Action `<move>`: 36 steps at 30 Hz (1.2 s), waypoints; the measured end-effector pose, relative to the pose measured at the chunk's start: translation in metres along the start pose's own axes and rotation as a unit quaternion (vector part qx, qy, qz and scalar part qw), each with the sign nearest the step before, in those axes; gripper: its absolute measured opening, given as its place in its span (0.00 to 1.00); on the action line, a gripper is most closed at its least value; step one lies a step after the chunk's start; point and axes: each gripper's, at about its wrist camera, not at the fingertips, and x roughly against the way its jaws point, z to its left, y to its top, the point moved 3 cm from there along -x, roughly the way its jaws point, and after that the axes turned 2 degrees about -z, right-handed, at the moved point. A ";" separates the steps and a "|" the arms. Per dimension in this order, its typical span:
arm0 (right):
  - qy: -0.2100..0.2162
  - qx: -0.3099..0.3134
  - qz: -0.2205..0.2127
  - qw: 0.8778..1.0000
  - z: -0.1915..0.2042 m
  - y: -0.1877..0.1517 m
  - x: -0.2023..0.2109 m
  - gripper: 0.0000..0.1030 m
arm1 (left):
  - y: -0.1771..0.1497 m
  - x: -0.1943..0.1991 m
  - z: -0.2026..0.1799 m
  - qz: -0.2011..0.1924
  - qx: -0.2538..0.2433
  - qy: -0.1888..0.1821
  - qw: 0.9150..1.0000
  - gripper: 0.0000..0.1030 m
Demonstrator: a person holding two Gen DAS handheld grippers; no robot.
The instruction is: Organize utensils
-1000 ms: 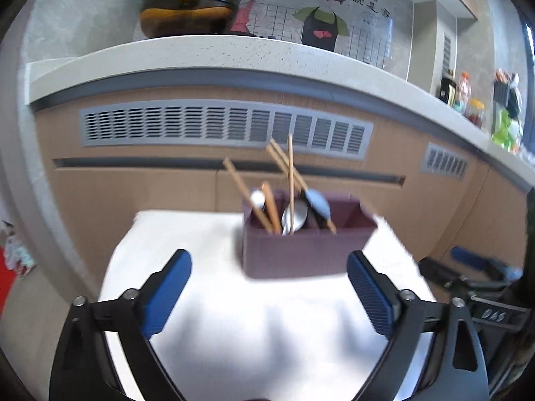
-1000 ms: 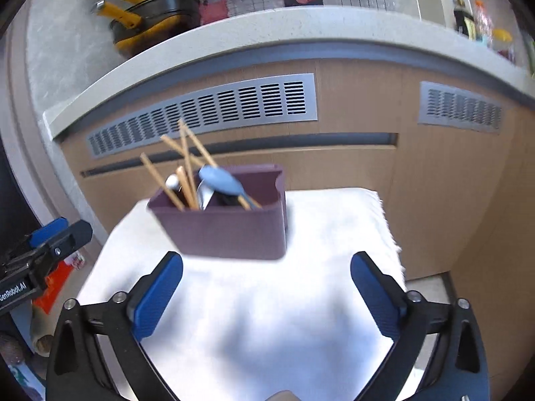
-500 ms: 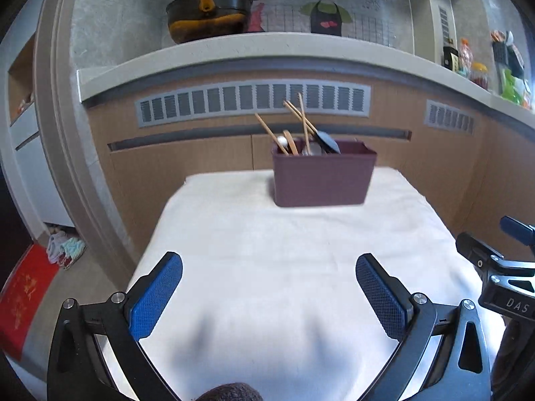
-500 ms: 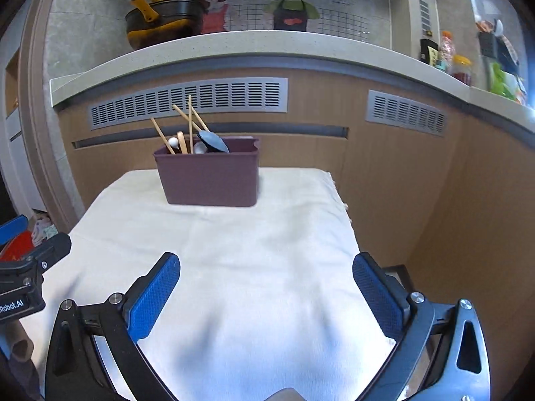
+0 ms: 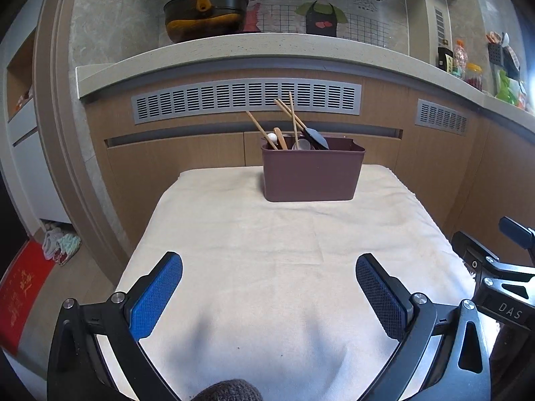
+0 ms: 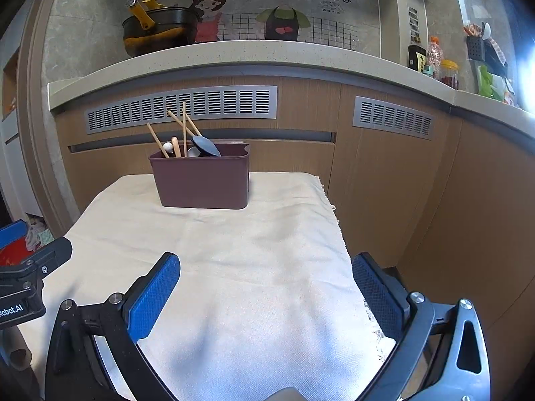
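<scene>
Now both my left tongs (image 5: 269,292) and right tongs (image 6: 265,290) hang spread and empty, pulled back from the far holder (image 5: 311,173); utensils (image 5: 294,130) look stowed.

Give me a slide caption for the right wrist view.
Open right gripper faces a maroon utensil caddy holding chopsticks on a cloth-covered table.

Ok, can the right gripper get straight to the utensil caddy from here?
Probably yes. The right gripper is open and empty, and only bare white cloth lies between it and the maroon caddy. It sits well back, so it needs a long forward reach.
</scene>
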 end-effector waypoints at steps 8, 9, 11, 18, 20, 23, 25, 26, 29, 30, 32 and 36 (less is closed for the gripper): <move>-0.004 0.001 -0.005 1.000 0.000 0.001 0.003 1.00 | 0.000 0.002 0.001 0.000 0.004 -0.002 1.000 1.00; -0.003 0.002 -0.005 1.000 0.000 0.001 0.003 1.00 | 0.000 0.001 0.001 0.001 0.004 -0.002 1.000 1.00; -0.003 0.002 -0.006 1.000 0.000 0.001 0.003 1.00 | 0.000 0.002 0.001 0.000 0.005 -0.002 1.000 1.00; -0.002 0.004 -0.007 1.000 0.000 0.002 0.005 1.00 | 0.001 0.003 0.001 -0.002 0.007 -0.004 1.000 1.00; -0.002 0.003 -0.006 1.000 0.000 0.002 0.005 1.00 | 0.001 0.003 0.001 -0.001 0.007 -0.004 1.000 1.00; -0.001 0.004 -0.007 1.000 -0.001 0.002 0.005 1.00 | 0.001 0.003 0.000 -0.002 0.007 -0.004 1.000 1.00; -0.002 0.004 -0.008 1.000 0.000 0.002 0.005 1.00 | 0.001 0.003 0.000 -0.002 0.007 -0.004 1.000 1.00; -0.001 0.004 -0.008 1.000 -0.001 0.002 0.005 1.00 | 0.001 0.003 0.000 -0.002 0.006 -0.004 1.000 1.00; -0.001 0.004 -0.009 1.000 -0.001 0.002 0.005 1.00 | 0.002 0.004 -0.001 -0.002 0.006 -0.004 1.000 1.00; -0.001 0.004 -0.009 1.000 0.000 0.002 0.005 1.00 | 0.002 0.004 -0.001 -0.002 0.006 -0.004 1.000 1.00; -0.001 0.004 -0.009 1.000 0.000 0.002 0.005 1.00 | 0.002 0.005 -0.001 -0.002 0.006 -0.003 1.000 1.00; -0.001 0.004 -0.009 1.000 0.000 0.002 0.005 1.00 | 0.002 0.004 -0.001 -0.002 0.005 -0.004 1.000 1.00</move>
